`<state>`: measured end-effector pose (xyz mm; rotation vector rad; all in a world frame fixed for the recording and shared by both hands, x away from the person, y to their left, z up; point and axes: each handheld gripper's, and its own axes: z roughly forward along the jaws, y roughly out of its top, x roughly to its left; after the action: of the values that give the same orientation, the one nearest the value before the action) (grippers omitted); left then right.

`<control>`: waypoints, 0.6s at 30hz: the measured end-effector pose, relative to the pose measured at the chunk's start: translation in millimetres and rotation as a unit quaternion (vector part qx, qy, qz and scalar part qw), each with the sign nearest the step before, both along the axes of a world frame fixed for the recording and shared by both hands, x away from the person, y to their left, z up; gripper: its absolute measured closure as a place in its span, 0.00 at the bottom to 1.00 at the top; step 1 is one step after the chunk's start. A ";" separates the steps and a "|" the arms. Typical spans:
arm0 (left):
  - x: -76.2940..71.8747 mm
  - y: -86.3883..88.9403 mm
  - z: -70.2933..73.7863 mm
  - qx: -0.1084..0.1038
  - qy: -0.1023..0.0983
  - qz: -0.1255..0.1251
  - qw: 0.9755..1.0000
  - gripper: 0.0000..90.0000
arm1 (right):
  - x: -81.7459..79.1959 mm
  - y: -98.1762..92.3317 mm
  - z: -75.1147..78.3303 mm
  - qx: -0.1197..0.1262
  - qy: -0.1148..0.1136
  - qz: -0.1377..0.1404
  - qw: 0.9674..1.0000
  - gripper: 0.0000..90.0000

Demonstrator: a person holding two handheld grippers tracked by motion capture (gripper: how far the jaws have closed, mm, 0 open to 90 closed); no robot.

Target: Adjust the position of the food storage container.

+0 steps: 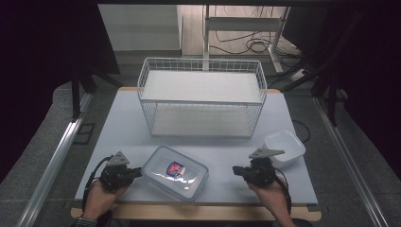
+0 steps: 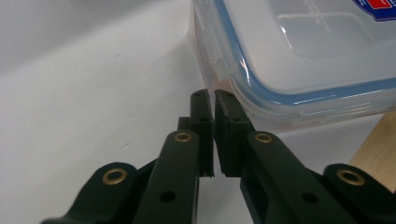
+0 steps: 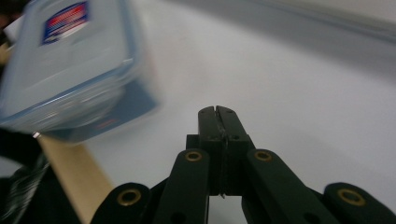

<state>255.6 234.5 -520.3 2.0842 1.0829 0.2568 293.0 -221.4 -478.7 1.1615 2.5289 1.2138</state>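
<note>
A clear lidded food container [image 1: 175,172] with a blue seal and a red-and-blue label lies on the white table top [image 1: 123,127] near the front edge. My left gripper [image 1: 139,172] is at its left side. In the left gripper view the jaws [image 2: 209,95] are shut with nothing between them, tips right at the container's [image 2: 303,56] side latch. My right gripper [image 1: 235,170] is on the container's right, a short way from it. Its jaws [image 3: 217,109] are shut and empty, and the container [image 3: 70,60] appears blurred at the upper left.
A white wire basket [image 1: 201,97] with two shelves stands at the back middle of the table. A small open white tub [image 1: 283,146] sits just behind my right gripper. The table's wooden front edge [image 2: 378,144] is close to both hands.
</note>
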 end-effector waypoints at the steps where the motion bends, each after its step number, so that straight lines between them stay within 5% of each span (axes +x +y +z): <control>1: -0.2 -0.8 0.2 0.001 0.000 0.001 1.000 0.97 | 0.0 0.0 0.0 0.000 0.000 0.000 1.000 0.99; 3: -0.8 -3.2 1.1 0.005 0.003 0.003 1.000 0.99 | -13.2 19.3 -3.4 0.005 0.016 0.038 0.999 0.99; 9: -1.1 -13.9 1.8 0.003 0.011 -0.009 1.000 1.00 | -28.0 46.7 -12.5 0.001 0.042 0.087 0.995 0.99; 18: -2.7 -37.2 5.0 0.013 0.018 -0.009 1.000 1.00 | -24.3 43.9 -12.9 -0.003 0.041 0.068 0.997 0.99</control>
<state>252.9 197.4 -515.3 2.1277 1.0870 0.2274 268.7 -177.5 -491.6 1.0761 2.7100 1.2109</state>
